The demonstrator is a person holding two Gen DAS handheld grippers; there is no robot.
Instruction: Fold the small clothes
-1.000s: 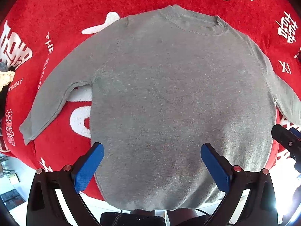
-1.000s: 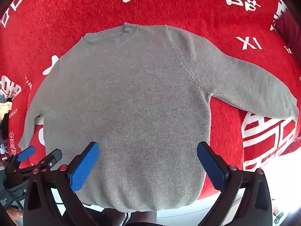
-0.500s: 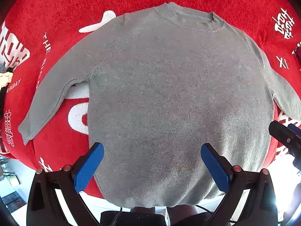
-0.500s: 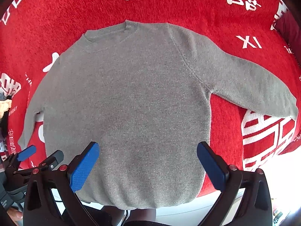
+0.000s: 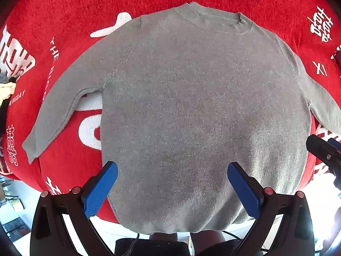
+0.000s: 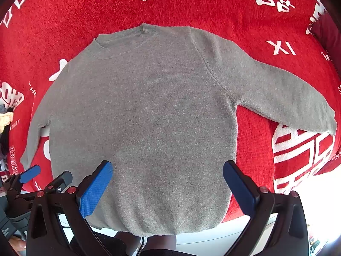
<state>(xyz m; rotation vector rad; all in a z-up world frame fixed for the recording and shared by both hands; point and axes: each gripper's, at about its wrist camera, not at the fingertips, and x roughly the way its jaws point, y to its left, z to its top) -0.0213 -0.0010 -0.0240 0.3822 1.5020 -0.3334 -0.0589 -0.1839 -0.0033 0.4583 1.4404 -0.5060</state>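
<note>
Both the left gripper [image 5: 172,183] and the right gripper [image 6: 168,181] hang with fingers spread wide, holding nothing, above the lower half of the gray sweater [image 5: 200,111]. It lies flat, sleeves outspread, its hem over the near edge of the red blanket [image 5: 89,6].

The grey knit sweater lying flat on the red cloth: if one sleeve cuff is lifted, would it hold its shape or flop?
The grey knit sweater looks soft and thin, so the sleeve would likely droop. Its fuzzy knit on the plush red cloth probably grips rather than slides, so pushing may bunch it.
</note>
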